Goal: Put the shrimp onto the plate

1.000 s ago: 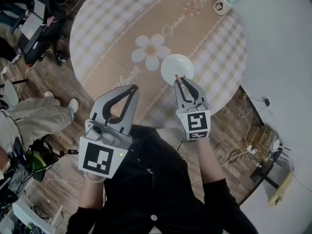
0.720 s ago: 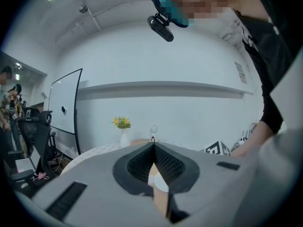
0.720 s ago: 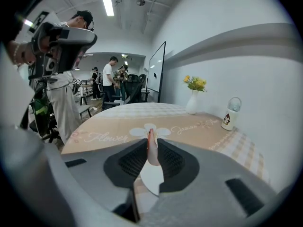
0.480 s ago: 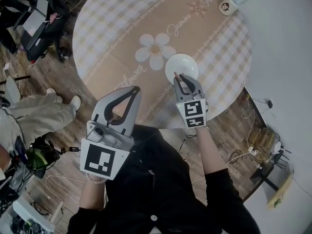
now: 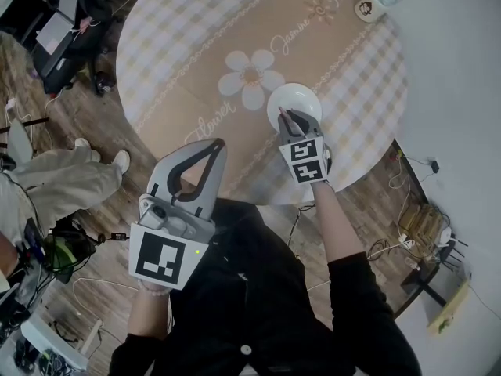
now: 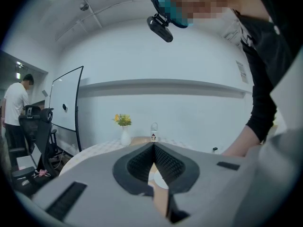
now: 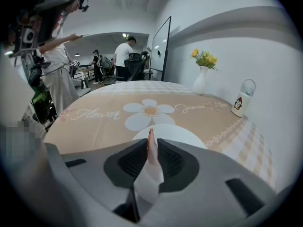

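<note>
A white plate point(image 5: 299, 98) lies on the round table point(image 5: 188, 45), to the right of its printed daisy. My right gripper point(image 5: 286, 117) reaches over the plate's near rim and is shut on the shrimp point(image 7: 149, 173). The shrimp has a pale body, and its orange tail sticks up between the fingertips. In the right gripper view the plate point(image 7: 182, 134) lies just beyond the right gripper point(image 7: 151, 144). My left gripper point(image 5: 214, 144) hangs off the table's near edge, shut with nothing in it. In its own view the left gripper point(image 6: 153, 148) has its jaws meeting at the tip.
A penguin mug point(image 5: 365, 9) stands at the table's far right, also seen in the right gripper view as the mug point(image 7: 240, 101) beside a vase of yellow flowers point(image 7: 201, 78). A person's legs point(image 5: 55, 185) stand on the floor at left. Cables point(image 5: 395, 180) lie right.
My right gripper has moved forward with the shrimp, from the table's near side to over the plate's near rim. The left gripper has stayed where it was.
</note>
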Action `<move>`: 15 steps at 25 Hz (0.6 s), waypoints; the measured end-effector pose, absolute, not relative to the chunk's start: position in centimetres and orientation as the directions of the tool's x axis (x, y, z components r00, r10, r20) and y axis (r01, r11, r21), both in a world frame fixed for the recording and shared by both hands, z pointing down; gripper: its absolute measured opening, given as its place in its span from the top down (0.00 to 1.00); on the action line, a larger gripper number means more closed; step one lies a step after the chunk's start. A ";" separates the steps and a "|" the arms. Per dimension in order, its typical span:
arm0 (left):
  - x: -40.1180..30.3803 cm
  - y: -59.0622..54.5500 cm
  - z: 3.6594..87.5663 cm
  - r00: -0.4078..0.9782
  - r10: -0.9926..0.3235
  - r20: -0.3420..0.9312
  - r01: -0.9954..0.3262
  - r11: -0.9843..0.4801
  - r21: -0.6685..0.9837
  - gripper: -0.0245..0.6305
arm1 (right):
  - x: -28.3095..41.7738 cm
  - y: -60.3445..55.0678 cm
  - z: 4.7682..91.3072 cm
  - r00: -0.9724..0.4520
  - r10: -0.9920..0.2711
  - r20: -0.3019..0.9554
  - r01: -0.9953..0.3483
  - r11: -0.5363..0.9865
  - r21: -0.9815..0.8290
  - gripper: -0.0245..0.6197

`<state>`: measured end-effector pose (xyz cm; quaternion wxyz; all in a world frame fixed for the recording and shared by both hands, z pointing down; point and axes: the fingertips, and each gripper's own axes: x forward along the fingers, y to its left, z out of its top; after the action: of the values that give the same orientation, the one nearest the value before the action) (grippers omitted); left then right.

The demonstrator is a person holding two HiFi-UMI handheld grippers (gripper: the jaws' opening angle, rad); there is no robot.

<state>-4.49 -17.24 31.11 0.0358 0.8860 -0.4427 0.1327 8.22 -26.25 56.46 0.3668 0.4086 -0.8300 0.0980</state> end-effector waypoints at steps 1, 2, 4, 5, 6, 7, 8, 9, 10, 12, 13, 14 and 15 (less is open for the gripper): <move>-4.5 -17.2 31.1 0.572 -0.775 0.267 -0.795 -0.605 -0.053 0.96 | 8.3 -26.4 56.8 -0.386 -0.600 0.700 -0.747 0.649 0.144 0.88; -4.5 -17.3 31.1 0.572 -0.775 0.268 -0.795 -0.605 -0.053 0.96 | 8.4 -26.5 57.1 -0.375 -0.593 0.712 -0.745 0.650 0.149 0.88; -4.5 -17.3 31.2 0.572 -0.775 0.271 -0.794 -0.605 -0.055 0.96 | 8.6 -26.6 57.7 -0.359 -0.577 0.733 -0.747 0.649 0.146 0.88; -4.6 -17.3 31.2 0.570 -0.775 0.273 -0.795 -0.604 -0.055 0.96 | 8.6 -26.7 58.0 -0.352 -0.569 0.743 -0.747 0.649 0.142 0.88; -4.6 -17.2 31.2 0.568 -0.776 0.274 -0.797 -0.601 -0.053 0.96 | 8.6 -26.7 58.3 -0.346 -0.562 0.752 -0.747 0.650 0.142 0.88; -4.7 -17.2 31.3 0.565 -0.778 0.275 -0.800 -0.598 -0.049 0.96 | 8.7 -26.7 58.4 -0.341 -0.558 0.757 -0.746 0.651 0.144 0.87; -4.8 -17.2 31.4 0.561 -0.780 0.277 -0.803 -0.594 -0.045 0.96 | 8.7 -26.8 58.4 -0.338 -0.556 0.759 -0.746 0.650 0.144 0.88; -4.9 -17.1 31.5 0.557 -0.782 0.280 -0.807 -0.589 -0.040 0.96 | 8.7 -26.9 58.5 -0.337 -0.555 0.761 -0.747 0.649 0.142 0.87; -5.0 -17.1 31.6 0.552 -0.784 0.283 -0.811 -0.584 -0.033 0.96 | 8.7 -26.9 58.5 -0.338 -0.552 0.763 -0.747 0.650 0.139 0.88; -5.2 -17.0 31.8 0.546 -0.787 0.287 -0.817 -0.576 -0.025 0.96 | 8.7 -26.9 58.6 -0.339 -0.544 0.767 -0.745 0.653 0.134 0.88; -5.2 -16.9 31.8 0.545 -0.787 0.287 -0.818 -0.575 -0.023 0.96 | 8.7 -26.9 58.7 -0.339 -0.541 0.769 -0.745 0.654 0.132 0.87; -5.2 -16.9 31.9 0.545 -0.788 0.287 -0.818 -0.575 -0.023 0.96 | 8.7 -26.9 58.8 -0.341 -0.539 0.770 -0.746 0.654 0.128 0.88; -5.2 -16.9 31.9 0.545 -0.788 0.286 -0.818 -0.575 -0.024 0.96 | 8.7 -26.9 58.8 -0.344 -0.539 0.769 -0.748 0.652 0.122 0.88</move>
<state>-5.16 -16.86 31.86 0.0559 0.8772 -0.4578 0.1338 8.71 -26.89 58.81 0.4125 0.3973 -0.8099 0.1271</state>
